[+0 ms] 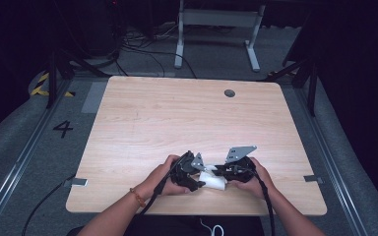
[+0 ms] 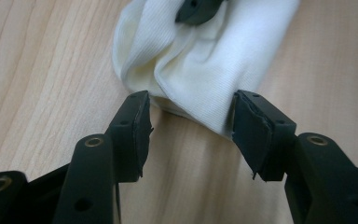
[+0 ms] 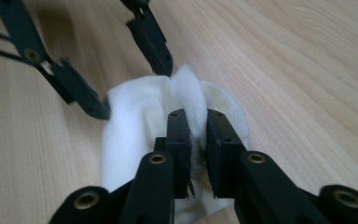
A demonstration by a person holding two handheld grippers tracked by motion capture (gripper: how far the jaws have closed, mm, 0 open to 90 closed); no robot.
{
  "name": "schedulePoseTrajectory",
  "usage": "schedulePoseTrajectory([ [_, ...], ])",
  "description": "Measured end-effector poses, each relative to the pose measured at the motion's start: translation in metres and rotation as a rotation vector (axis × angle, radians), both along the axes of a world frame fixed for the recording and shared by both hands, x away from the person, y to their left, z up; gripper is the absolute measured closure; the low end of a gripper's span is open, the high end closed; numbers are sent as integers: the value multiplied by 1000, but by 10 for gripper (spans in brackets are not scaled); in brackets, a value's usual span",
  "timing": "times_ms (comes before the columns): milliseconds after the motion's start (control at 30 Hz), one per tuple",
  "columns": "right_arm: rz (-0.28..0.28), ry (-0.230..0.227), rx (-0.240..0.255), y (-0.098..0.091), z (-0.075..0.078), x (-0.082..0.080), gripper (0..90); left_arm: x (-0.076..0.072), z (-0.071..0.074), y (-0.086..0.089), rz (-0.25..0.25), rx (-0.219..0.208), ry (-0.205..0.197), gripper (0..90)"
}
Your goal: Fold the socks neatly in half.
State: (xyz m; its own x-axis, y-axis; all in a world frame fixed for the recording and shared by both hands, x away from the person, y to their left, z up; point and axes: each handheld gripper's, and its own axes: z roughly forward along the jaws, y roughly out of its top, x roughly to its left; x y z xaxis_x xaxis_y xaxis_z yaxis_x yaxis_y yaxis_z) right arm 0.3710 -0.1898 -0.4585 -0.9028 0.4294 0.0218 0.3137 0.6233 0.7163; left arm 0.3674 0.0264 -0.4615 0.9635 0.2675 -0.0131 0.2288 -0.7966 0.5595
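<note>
Item under handling: a white ribbed cloth, bunched and lying on the wooden table near its front edge, between the two hands; right gripper has its jaws drawn narrow and pinches a raised fold of the cloth between the pads, as the right gripper view shows; left gripper stands at the cloth's opposite end with its jaws part-way apart, straddling the cloth's edge; one pad looks to touch the fabric, the other stands just beside it, so no grip is made there yet; step judged in hand: securing a second hold for folding or spreading the cloth; next move calls for the left jaws to close squarely on the edge, without dragging the cloth from the right-hand pinch
</note>
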Motion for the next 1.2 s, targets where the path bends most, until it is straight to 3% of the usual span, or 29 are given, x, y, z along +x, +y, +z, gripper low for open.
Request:
schedulePoseTrajectory([
  [33,-8,-6,2,0,0,0,776,2,-1,0,6,-8,7,469],
  [100,-22,-44,-6,0,2,-2,657,3,-1,-1,15,-5,-9,460],
  [133,-42,-94,-13,-1,5,-3,551,4,0,-1,6,0,-5,467],
  [200,-50,-115,-21,-2,6,-4,536,4,-1,-1,7,0,-5,468],
  [267,-49,-208,-20,-6,15,-10,521,6,-1,-1,5,1,8,463],
  [300,-49,-208,-20,-6,15,-10,521,6,-1,-1,5,1,8,460],
  [367,-21,-236,17,-8,21,-14,613,9,-1,-1,1,-5,20,460],
  [433,-7,-240,27,-7,22,-15,633,9,-2,-1,2,-9,23,459],
  [500,42,-226,52,-5,21,-16,654,9,-1,-1,0,-4,26,457],
  [533,61,-220,42,-3,20,-15,643,9,-2,-1,4,-10,25,457],
  [567,94,-211,4,4,16,-14,566,8,-2,-1,7,-6,21,449],
  [600,94,-211,4,4,16,-14,566,8,-1,-1,2,-1,18,449],
  [633,79,-228,-38,9,12,-12,497,8,-1,-1,-1,3,18,447],
  [700,76,-228,-56,12,10,-11,493,8,-1,-2,-8,2,11,448],
  [800,59,-246,-84,12,5,-6,564,8,-1,-2,-16,7,0,448],
  [833,64,-250,-96,12,3,-4,645,8,-1,-3,-15,7,-1,448],
  [900,70,-240,-89,10,2,1,720,7,0,-4,-18,16,-9,448],
  [933,67,-213,-75,9,2,4,757,6,0,-4,-17,22,-11,448],
  [967,62,-153,-47,7,0,10,778,6,1,-5,-22,31,-14,448],
  [1033,53,-134,-37,5,-1,13,778,6,1,-5,-22,30,-14,449],
  [1100,25,-66,-14,2,-1,20,749,6,2,-6,-22,40,-31,449],
  [1133,9,-62,-17,1,-1,22,689,6,2,-6,-18,41,-39,449],
  [1167,-46,-87,-26,-1,-2,23,526,5,2,-6,-12,43,-47,449],
  [1200,-46,-87,-26,-1,-2,23,526,5,2,-6,-12,43,-47,447],
])
